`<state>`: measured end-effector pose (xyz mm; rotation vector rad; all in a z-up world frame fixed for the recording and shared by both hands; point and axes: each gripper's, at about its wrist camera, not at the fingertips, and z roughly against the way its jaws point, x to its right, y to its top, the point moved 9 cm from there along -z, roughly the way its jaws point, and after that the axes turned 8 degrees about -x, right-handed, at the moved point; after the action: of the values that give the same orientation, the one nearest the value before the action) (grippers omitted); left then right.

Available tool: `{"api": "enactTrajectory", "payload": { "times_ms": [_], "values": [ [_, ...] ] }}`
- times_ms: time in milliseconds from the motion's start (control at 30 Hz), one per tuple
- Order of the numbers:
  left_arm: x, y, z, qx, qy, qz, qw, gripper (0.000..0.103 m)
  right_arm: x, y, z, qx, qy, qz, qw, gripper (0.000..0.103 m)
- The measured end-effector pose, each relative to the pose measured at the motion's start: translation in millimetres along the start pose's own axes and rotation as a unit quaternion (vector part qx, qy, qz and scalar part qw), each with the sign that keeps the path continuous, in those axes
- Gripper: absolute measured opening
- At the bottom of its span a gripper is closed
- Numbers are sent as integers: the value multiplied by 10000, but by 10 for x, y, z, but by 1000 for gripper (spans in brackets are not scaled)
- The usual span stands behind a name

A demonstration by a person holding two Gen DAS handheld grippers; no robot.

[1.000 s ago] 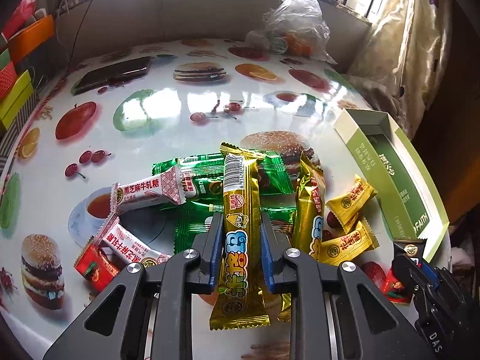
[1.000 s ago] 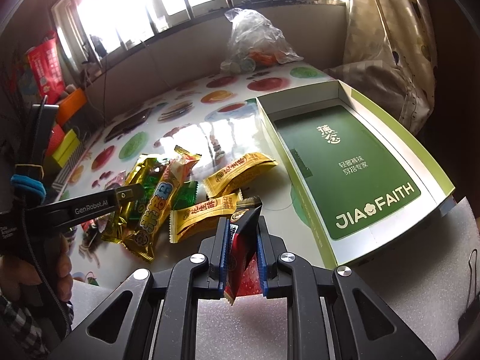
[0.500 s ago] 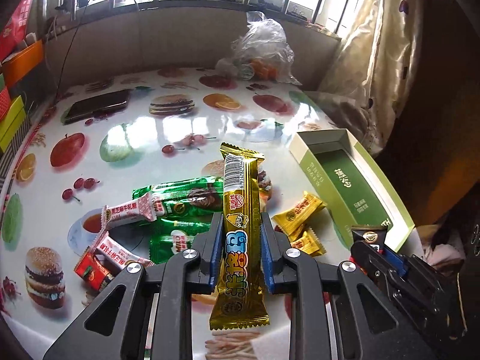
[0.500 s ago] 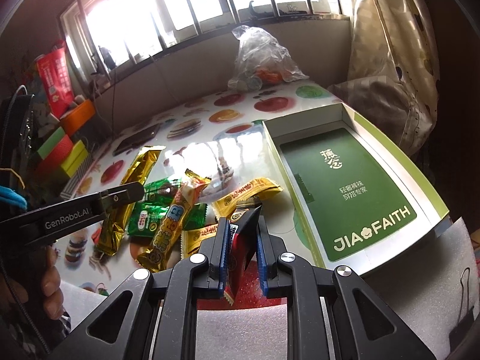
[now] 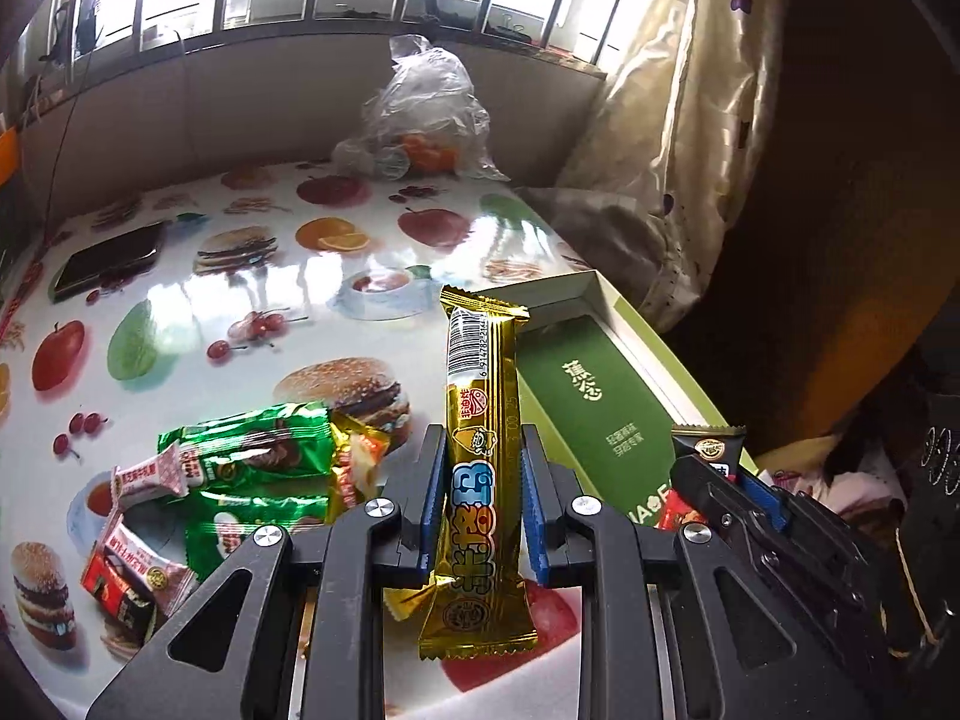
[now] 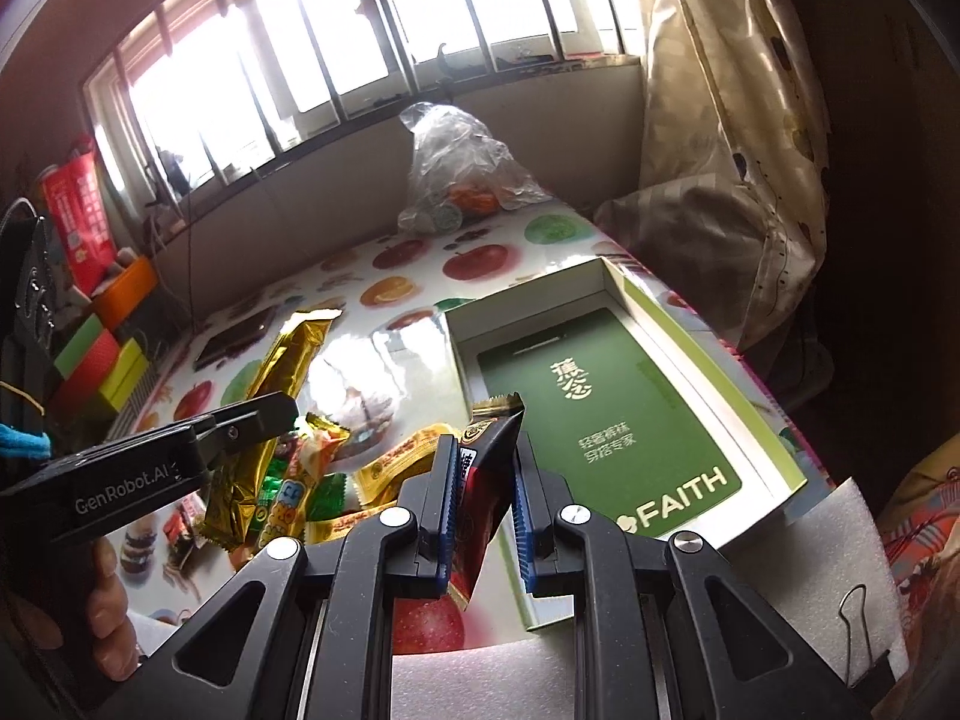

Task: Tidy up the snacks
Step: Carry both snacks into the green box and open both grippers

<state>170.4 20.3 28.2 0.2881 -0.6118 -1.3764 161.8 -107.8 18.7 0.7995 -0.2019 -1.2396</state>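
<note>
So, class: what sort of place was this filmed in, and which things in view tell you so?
Most likely a home, at a table by a window. The table wears a glossy cloth printed with fruit and burgers, a patterned curtain hangs beside barred windows, and a phone lies on the cloth.

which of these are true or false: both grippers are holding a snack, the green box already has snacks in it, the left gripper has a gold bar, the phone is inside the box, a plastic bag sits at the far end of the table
1. Both grippers hold a snack. True: the left gripper and the right gripper are each shut on a wrapper.
2. The green box already has snacks in it. False: only its printed green liner shows inside.
3. The left gripper holds a gold bar. True.
4. The phone is inside the box. False: it lies on the table, far left of the box.
5. A plastic bag sits at the table's far end. True.
</note>
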Motion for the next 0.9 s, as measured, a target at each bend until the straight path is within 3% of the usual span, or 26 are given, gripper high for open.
{"api": "enactTrajectory", "payload": {
  "times_ms": [500,900],
  "values": [
    [555,103,-456,-322,-320,-169,9988,24,631,131,-108,-150,-370,-306,9987,16],
    [773,-34,-781,-666,-305,-303,9969,24,911,152,-344,-441,-537,-272,9972,16]
  ]
}}
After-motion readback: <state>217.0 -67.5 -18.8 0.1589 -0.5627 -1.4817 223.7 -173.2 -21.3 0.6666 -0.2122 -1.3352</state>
